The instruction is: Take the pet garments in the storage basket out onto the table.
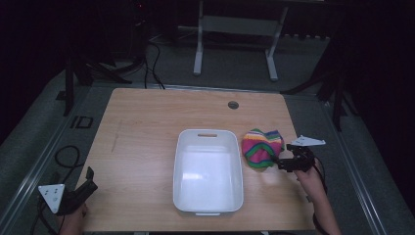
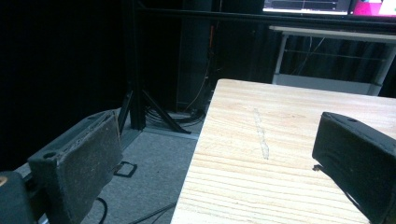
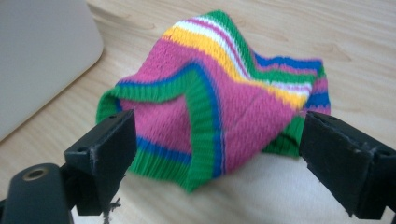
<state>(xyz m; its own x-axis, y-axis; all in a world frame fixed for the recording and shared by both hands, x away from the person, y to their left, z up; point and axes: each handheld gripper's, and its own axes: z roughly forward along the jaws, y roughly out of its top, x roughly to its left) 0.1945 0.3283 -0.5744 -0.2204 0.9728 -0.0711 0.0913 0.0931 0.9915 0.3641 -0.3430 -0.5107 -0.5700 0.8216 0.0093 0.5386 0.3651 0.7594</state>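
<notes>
A striped knit cloth (image 1: 262, 147) in pink, green, yellow, white and blue lies crumpled on the wooden table (image 1: 142, 127), just right of a white plastic bin (image 1: 208, 169). My right gripper (image 1: 283, 164) sits at the cloth's near right edge, jaws open. In the right gripper view the cloth (image 3: 219, 102) bulges up between the two spread jaws, its green hem nearest the camera. My left gripper (image 1: 88, 182) rests at the table's near left corner, open with nothing between its jaws. In the left gripper view it (image 2: 219, 172) straddles the table's left edge.
The white bin (image 3: 42, 51) looks empty and stands in the middle of the table. A round cable hole (image 1: 233, 105) sits near the far edge. Cables (image 1: 66, 156) lie on the floor at the left, and a desk frame (image 1: 235, 44) stands beyond the table.
</notes>
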